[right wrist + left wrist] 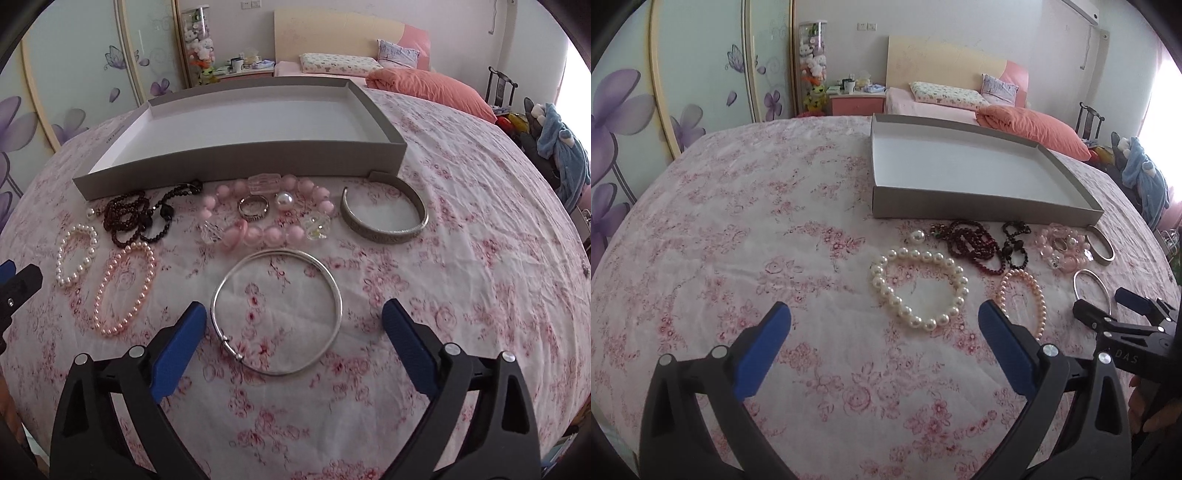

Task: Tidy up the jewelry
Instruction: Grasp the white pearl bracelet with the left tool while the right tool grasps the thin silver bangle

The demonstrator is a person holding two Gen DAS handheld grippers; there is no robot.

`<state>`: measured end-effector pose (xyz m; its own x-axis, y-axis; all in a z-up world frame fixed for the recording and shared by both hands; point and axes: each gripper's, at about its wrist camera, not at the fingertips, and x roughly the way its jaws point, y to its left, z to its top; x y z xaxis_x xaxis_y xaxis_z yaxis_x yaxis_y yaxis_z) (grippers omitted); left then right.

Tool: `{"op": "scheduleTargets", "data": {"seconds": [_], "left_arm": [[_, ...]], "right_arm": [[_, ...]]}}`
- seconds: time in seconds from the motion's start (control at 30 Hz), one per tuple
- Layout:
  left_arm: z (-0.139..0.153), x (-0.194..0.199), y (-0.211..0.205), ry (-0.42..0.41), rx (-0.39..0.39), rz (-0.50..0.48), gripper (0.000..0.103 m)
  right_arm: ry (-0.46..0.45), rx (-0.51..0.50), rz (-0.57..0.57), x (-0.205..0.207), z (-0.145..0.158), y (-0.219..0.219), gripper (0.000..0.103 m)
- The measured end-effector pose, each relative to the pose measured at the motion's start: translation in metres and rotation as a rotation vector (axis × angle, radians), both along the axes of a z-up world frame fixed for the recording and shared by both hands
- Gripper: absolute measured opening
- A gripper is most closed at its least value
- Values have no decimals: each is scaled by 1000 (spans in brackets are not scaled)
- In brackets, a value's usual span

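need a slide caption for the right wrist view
Open right gripper above a thin silver bangle on the floral bedspread, with beaded bracelets and an empty grey box beyond.

Left tool (884, 317) jaws wide apart, angled downward, right tool (293, 317) likewise wide, seemingly holding nothing

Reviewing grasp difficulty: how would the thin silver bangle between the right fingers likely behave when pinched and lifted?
The bangle looks like a rigid metal hoop, so it should probably keep its shape. Its thin, shiny wire may slip between the pads. Lying flat on the soft bedspread, it is unlikely to roll, but its edge may be hard to get under.
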<state>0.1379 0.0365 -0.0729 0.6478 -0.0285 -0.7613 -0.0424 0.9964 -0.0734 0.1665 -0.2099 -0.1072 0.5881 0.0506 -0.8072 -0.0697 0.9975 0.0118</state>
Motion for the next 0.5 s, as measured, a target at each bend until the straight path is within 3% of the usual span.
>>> {"op": "scheduleTargets", "data": {"seconds": [0.07,0.17,0.33,0.5], "left_arm": [[-2,7,2,19,-25,1,99],[-4,15,0,34,-28,2,88],[-11,24,-3,82,-43,8,64],[-13,27,-4,89,-29,20,54]], "right_arm": [[-19,2,16,-4,1,3,89],[-36,2,37,-6,4,5,71],[-40,10,37,-3,5,3,71],[-39,11,35,-2,6,3,71]]}}
